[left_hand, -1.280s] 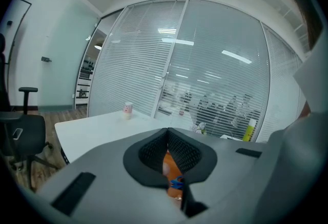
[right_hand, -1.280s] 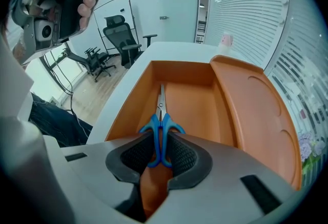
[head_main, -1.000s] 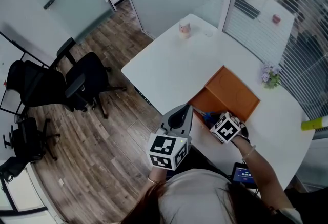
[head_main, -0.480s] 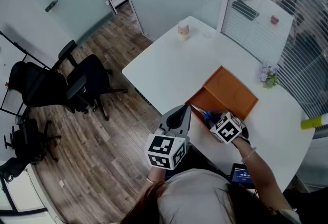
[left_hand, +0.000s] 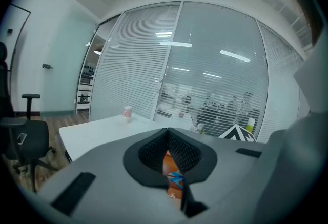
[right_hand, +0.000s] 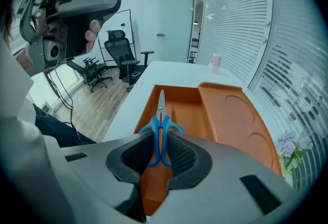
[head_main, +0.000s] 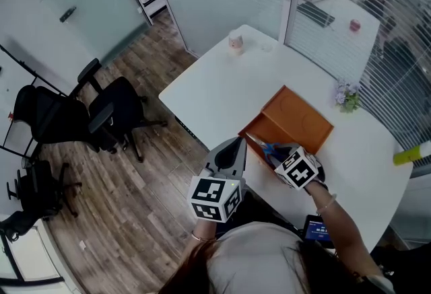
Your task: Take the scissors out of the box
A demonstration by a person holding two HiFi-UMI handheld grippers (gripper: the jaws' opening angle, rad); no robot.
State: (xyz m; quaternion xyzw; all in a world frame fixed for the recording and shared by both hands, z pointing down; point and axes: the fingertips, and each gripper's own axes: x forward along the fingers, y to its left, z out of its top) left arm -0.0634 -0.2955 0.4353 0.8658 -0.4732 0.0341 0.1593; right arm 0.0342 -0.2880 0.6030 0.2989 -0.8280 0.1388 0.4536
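Note:
An orange box (head_main: 269, 130) stands open on the white table (head_main: 236, 87), its lid (head_main: 300, 119) folded back to the right. My right gripper (head_main: 279, 153) is over the box's near end and shut on the blue handles of the scissors (head_main: 268, 147). In the right gripper view the scissors (right_hand: 160, 124) sit between the pads, blades pointing away above the box's floor (right_hand: 184, 110). My left gripper (head_main: 234, 146) hovers at the table's near edge, left of the box. Its pads (left_hand: 178, 147) meet at the tips with nothing held.
A pink cup (head_main: 235, 42) stands at the table's far corner, a small flower plant (head_main: 347, 94) at the right and a yellow-green thing (head_main: 411, 153) at the right edge. Black office chairs (head_main: 114, 111) stand on the wooden floor to the left.
My right gripper has risen a little with the scissors in it, and the blades stand higher over the box. The left gripper has kept its place.

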